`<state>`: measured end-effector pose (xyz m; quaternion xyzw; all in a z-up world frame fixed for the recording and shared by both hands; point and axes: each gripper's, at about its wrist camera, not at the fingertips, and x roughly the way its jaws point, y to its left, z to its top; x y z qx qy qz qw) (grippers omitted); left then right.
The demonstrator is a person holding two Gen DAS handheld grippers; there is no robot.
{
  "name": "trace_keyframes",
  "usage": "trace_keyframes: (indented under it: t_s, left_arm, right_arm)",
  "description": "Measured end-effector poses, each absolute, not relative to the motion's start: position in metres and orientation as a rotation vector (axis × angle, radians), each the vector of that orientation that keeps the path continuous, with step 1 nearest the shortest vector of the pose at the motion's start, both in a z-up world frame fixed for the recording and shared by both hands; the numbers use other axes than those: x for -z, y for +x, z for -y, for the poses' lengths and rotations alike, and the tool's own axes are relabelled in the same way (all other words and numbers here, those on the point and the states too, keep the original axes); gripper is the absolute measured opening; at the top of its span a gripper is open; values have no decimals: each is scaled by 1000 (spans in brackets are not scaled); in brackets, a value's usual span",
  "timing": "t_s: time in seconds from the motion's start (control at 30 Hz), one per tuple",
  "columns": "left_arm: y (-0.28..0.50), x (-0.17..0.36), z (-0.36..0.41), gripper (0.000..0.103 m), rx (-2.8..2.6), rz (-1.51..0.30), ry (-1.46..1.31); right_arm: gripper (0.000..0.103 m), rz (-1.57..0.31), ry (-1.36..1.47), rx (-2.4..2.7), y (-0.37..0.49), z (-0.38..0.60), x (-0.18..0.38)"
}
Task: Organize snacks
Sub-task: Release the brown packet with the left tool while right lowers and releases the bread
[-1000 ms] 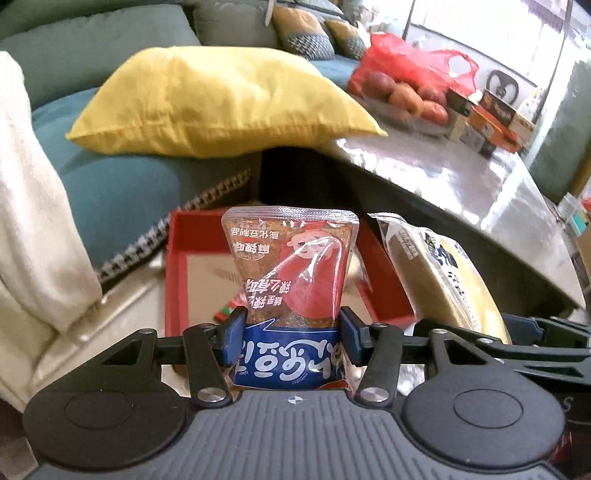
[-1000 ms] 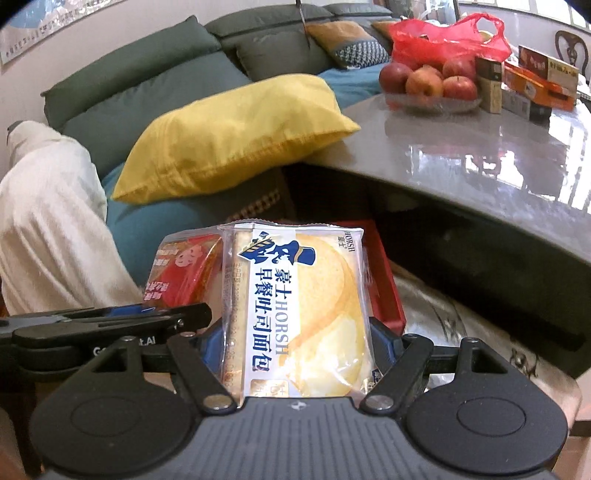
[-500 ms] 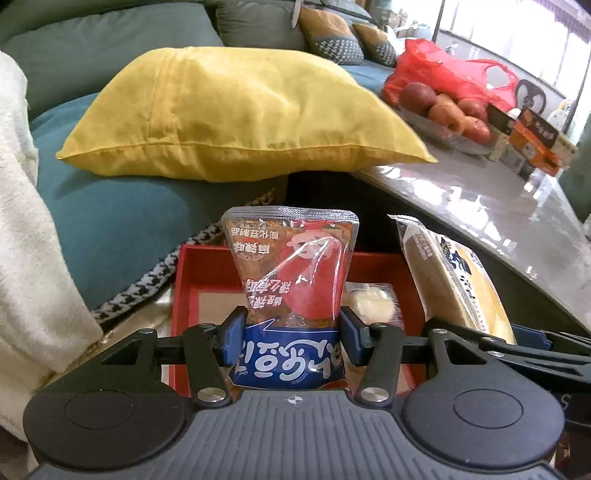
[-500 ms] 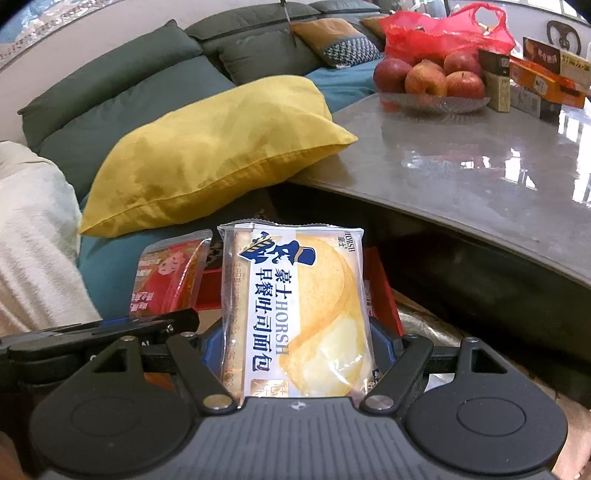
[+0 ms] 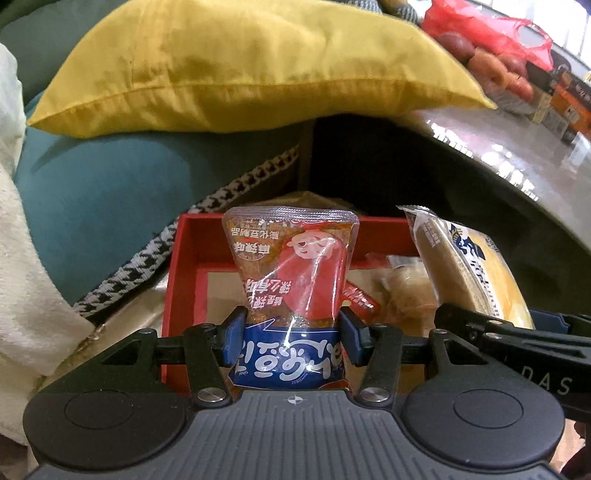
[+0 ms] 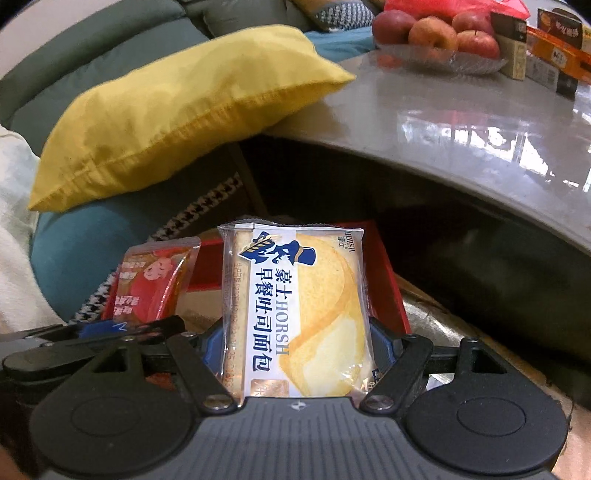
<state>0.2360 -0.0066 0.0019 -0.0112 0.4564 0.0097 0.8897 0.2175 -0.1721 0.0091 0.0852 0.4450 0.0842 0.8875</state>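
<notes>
— Where are we, then?
— A home's living room, we'd say. At twelve o'clock a yellow cushion (image 5: pixel 236 62) lies on a teal sofa (image 5: pixel 110 192), with dark green back cushions (image 6: pixel 92 70) behind it at eleven.
— And the table?
— At two o'clock we see a glossy grey coffee table (image 6: pixel 461 122) bearing a glass dish of apples (image 6: pixel 436 33), a red plastic bag (image 5: pixel 491 26) and some boxes (image 6: pixel 554 33). A cream throw (image 5: pixel 26 280) lies at nine.
</notes>
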Motion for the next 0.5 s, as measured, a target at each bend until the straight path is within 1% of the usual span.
trace_keyframes:
  t_s: [0.33,0.43,0.5]
  left_arm:
    - [249,17,8,62,-41,-985,5]
    - [251,19,9,59,-48,-985,13]
    - [251,20,9,61,-51,-986,18]
  right_arm:
    - [70,-965,153,-159,228,169,10]
    - [71,-975,141,-161,230,167,13]
    - [71,-982,138,-156,230,168,15]
